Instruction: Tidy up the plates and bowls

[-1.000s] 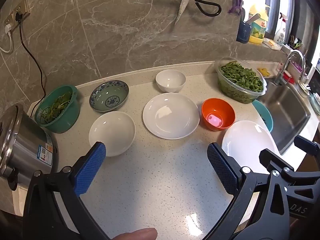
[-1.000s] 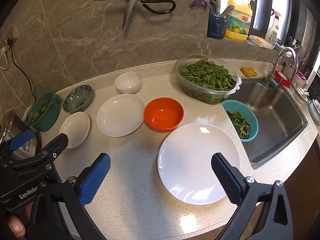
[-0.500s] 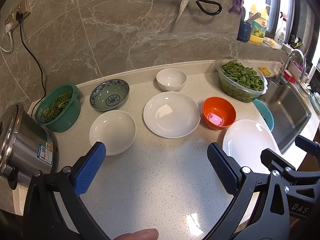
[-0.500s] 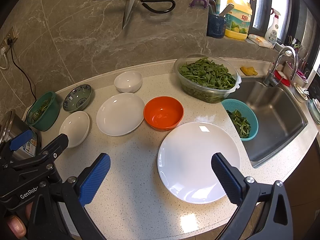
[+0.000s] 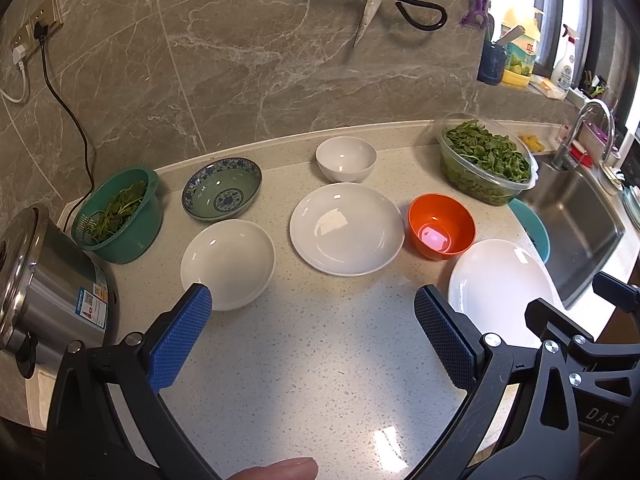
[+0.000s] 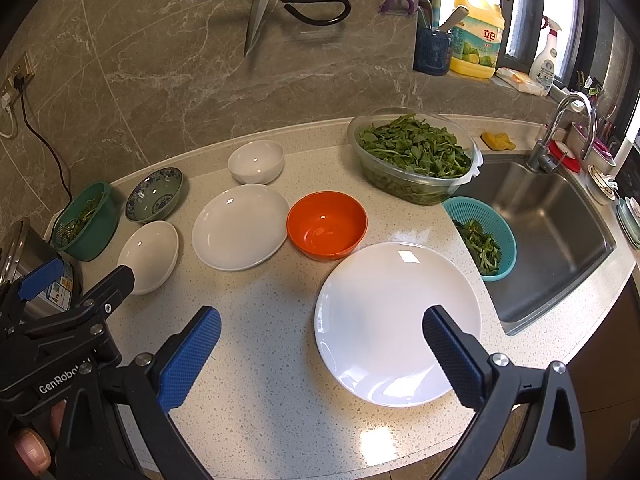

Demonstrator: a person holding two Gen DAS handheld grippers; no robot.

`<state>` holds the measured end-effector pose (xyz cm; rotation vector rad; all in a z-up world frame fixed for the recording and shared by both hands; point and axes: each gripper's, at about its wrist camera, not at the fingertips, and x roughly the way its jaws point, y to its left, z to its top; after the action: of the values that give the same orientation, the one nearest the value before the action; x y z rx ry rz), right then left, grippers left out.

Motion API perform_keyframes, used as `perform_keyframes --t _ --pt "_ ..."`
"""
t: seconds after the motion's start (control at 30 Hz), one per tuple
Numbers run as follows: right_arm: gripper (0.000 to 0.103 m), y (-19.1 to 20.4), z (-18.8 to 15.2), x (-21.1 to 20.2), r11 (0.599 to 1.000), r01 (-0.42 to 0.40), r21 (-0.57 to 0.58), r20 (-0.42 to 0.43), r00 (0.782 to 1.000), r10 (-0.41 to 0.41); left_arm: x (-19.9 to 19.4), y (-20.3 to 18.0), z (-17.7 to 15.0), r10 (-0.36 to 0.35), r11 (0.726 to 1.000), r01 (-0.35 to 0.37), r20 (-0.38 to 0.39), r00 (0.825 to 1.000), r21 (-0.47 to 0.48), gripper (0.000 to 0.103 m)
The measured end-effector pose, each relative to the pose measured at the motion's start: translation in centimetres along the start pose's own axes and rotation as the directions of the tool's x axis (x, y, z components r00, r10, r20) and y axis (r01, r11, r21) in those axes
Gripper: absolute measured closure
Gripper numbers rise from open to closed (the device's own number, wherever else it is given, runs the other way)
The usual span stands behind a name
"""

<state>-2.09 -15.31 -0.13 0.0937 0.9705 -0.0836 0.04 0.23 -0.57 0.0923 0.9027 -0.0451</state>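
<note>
Countertop (image 6: 280, 360) with 3 plates, 3 bowls; both hand-held grippers spread wide, empty

The large white plate (image 5: 496, 284) is partly hidden behind the left gripper's right finger (image 5: 444, 340) (left wrist view); the rice cooker (image 5: 44, 292) is cut off at the frame's edge.

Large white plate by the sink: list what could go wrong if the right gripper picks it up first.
1. The large white plate lies flat on the counter, so the open right gripper may slip off its thin rim.
2. It sits close to the sink edge; a push could slide it in.
3. The orange bowl and blue strainer stand right beside it and could get knocked.
</note>
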Motion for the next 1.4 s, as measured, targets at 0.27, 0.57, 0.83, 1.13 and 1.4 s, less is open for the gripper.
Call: perform_keyframes --t 0.27,0.57,0.83,1.13,1.4 --pt "0.000 -0.26 -0.22 0.12 1.000 0.001 -0.001 -0.004 1.000 -0.001 0.06 0.16 0.04 -0.002 1.000 0.002 -0.001 1.000 0.002 0.000" --pt "0.000 -0.23 -0.17 0.14 1.000 0.002 -0.002 -0.005 1.000 -0.002 0.27 0.28 0.13 0.000 1.000 0.000 -0.004 1.000 0.006 0.000" --pt "0.000 -0.24 -0.19 0.17 1.000 0.002 -0.002 -0.006 1.000 -0.002 0.30 0.24 0.08 -0.001 1.000 0.001 -0.005 1.000 0.005 0.000" --pt "0.000 -0.22 -0.19 0.21 1.000 0.002 -0.002 -0.007 1.000 -0.002 0.31 0.21 -0.01 0.000 1.000 0.000 -0.003 1.000 0.006 0.000" --pt "0.000 -0.12 -0.03 0.17 1.000 0.002 -0.001 -0.007 1.000 -0.002 0.37 0.12 -0.07 0.001 1.000 -0.001 -0.005 1.000 0.007 0.000"
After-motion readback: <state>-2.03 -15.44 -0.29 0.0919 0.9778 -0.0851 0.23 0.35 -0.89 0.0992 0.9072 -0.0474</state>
